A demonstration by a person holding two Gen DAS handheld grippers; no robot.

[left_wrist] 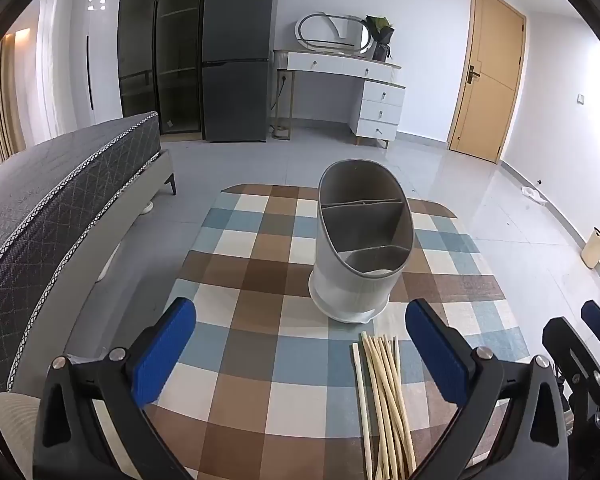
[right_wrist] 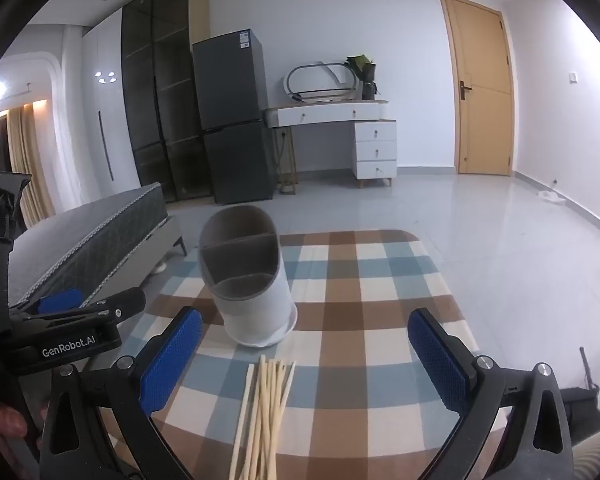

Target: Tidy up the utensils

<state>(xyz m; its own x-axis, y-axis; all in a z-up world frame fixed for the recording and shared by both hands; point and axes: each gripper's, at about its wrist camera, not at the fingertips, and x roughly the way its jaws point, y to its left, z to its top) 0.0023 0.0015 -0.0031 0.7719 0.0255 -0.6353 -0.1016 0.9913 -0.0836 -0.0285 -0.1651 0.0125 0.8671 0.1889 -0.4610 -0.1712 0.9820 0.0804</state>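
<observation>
Here the holder (left_wrist: 364,240) stands upright on the checked cloth (left_wrist: 260,312), its compartments showing nothing inside, though their floors are mostly out of sight. Just in front of it lies a bundle of chopsticks (left_wrist: 384,400), their near ends cut off by the frame edge in both views. The left gripper (left_wrist: 300,352) and right gripper (right_wrist: 304,364) hover above the cloth with jaws spread wide, gripping nothing. A fingertip (right_wrist: 4,420) shows dimly at the right view's lower left.
</observation>
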